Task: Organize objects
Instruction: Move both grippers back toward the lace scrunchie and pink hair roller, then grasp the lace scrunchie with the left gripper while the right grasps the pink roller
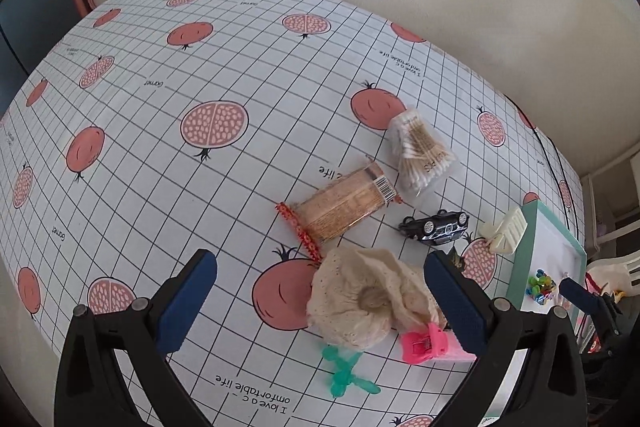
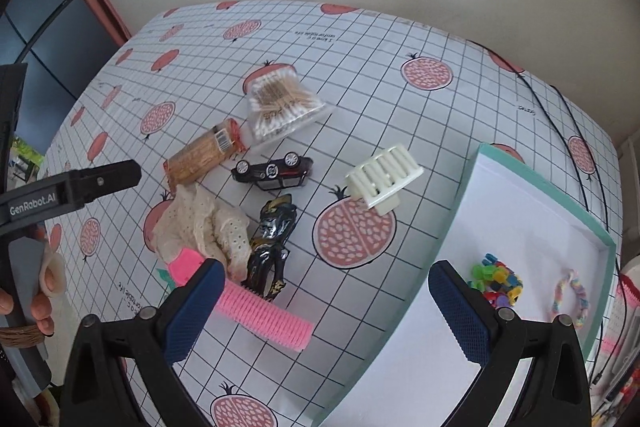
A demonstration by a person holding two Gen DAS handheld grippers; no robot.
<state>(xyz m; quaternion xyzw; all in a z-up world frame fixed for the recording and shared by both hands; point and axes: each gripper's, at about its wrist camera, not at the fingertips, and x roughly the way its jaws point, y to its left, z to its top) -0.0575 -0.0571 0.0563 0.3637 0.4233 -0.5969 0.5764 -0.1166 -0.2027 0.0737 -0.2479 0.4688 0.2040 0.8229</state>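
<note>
My left gripper (image 1: 320, 303) is open and empty, hovering over a cream lace scrunchie (image 1: 360, 303). My right gripper (image 2: 326, 307) is open and empty above the table between a pink hair roller (image 2: 266, 315) and the teal-rimmed white box (image 2: 532, 187). The box holds colourful small clips (image 2: 498, 285) and a pastel bracelet (image 2: 574, 297). Loose on the cloth lie a toothpick jar (image 1: 344, 205), a cotton swab pack (image 1: 420, 151), an overturned black toy car (image 2: 274, 169), a cream claw clip (image 2: 382, 177), a black-gold hair clip (image 2: 270, 247), a pink clip (image 1: 422, 343) and a green clip (image 1: 346, 373).
The table carries a grid cloth with pomegranate prints (image 1: 214, 125). The left tool's body (image 2: 72, 191) and the hand holding it show at the left in the right wrist view. A black cable (image 2: 576, 131) runs along the far right table edge. A wall stands behind.
</note>
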